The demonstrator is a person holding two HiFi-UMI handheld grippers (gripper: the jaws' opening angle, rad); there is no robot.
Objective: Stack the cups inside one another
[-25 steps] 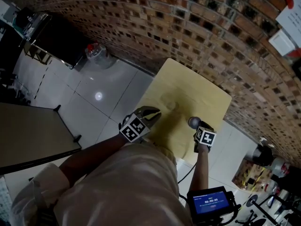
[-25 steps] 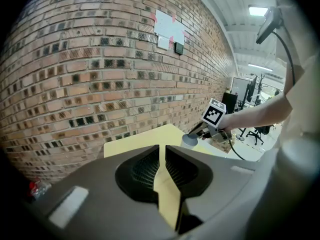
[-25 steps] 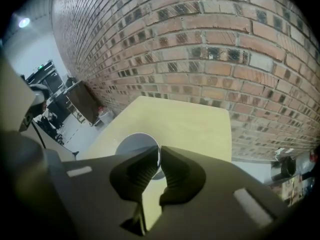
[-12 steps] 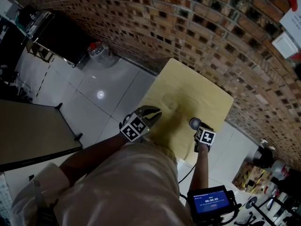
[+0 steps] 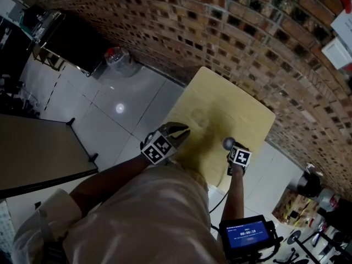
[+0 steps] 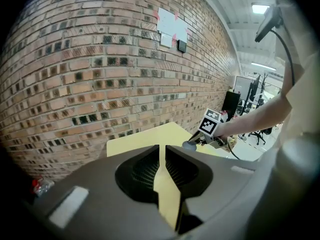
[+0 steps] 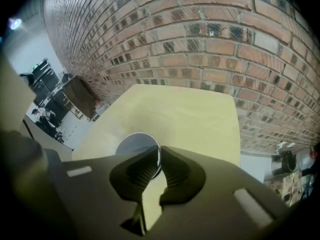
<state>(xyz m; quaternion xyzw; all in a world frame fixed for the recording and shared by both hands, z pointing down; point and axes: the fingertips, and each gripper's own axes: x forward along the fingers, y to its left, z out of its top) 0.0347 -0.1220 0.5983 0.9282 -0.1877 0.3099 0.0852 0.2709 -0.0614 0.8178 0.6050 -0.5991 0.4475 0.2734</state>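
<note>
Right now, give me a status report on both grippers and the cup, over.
Left gripper shut, empty. Right gripper shut on grey cup by its rim, over yellow table. No second cup clearly visible.

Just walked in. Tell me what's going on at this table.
A person stands over a pale yellow table beside a brick wall, with a handheld gripper in each hand. The right gripper is pinched on the rim of a grey cup at the table's near right part. The left gripper hangs at the near left edge, its jaws drawn together on nothing. The cup is not yet nested in another.
</note>
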